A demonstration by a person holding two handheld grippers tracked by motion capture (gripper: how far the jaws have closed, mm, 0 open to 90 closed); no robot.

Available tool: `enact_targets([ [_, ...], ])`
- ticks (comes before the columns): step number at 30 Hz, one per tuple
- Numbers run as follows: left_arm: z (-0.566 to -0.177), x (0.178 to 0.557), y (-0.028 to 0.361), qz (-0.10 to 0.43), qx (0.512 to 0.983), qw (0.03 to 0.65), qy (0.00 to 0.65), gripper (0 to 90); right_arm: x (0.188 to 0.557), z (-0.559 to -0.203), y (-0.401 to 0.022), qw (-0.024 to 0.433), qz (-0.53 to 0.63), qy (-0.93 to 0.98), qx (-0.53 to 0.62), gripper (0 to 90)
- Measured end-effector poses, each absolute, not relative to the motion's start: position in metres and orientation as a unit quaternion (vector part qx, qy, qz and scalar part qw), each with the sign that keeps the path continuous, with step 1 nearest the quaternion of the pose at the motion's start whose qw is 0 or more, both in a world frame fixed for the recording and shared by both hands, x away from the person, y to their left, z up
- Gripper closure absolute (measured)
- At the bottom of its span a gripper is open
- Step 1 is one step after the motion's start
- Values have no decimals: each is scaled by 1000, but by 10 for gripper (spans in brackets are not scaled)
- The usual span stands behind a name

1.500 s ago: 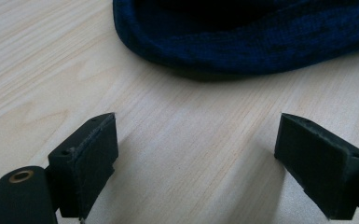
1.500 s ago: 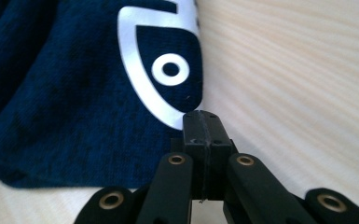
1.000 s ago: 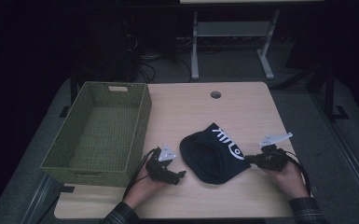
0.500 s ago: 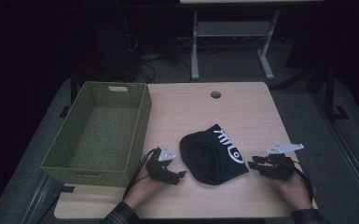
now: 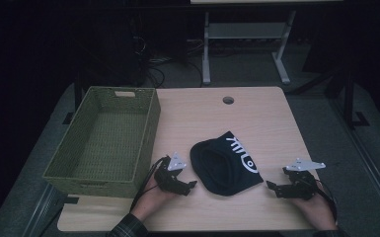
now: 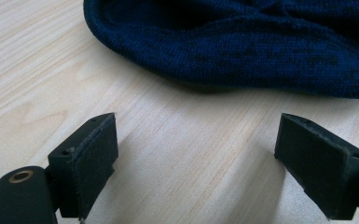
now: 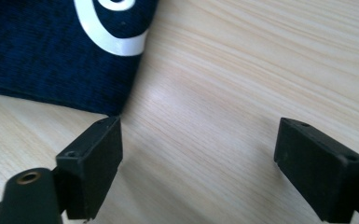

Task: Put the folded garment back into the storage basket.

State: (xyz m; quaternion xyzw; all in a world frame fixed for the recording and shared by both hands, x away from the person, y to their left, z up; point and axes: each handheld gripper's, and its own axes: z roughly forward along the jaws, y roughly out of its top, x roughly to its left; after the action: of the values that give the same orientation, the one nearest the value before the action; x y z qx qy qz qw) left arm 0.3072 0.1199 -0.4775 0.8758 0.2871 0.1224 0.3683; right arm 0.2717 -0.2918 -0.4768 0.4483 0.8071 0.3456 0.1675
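Beanie (image 5: 225, 163): 1 | basket (image 5: 103, 140): 1 | claws: 2, both gaping

Dark knit beanie (image 5: 225, 162), flat on table (image 5: 261, 113)

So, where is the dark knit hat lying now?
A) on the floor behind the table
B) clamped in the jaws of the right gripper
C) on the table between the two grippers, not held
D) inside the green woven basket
C: the dark knit hat lies flat on the table, with the left gripper and the right gripper on either side, jaws open and apart from it.
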Motion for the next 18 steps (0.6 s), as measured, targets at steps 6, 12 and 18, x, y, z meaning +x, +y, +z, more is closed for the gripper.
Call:
enact_targets([
  [6,-476,308,119,117,881,361,283,124,272,-480,-294,178,341,806,451,129],
  [12,-470,310,116,104,889,341,287,130,271,-482,-295,179,348,801,452,112],
  [18,-456,310,109,99,898,331,272,130,271,-482,-295,179,348,802,452,110],
])
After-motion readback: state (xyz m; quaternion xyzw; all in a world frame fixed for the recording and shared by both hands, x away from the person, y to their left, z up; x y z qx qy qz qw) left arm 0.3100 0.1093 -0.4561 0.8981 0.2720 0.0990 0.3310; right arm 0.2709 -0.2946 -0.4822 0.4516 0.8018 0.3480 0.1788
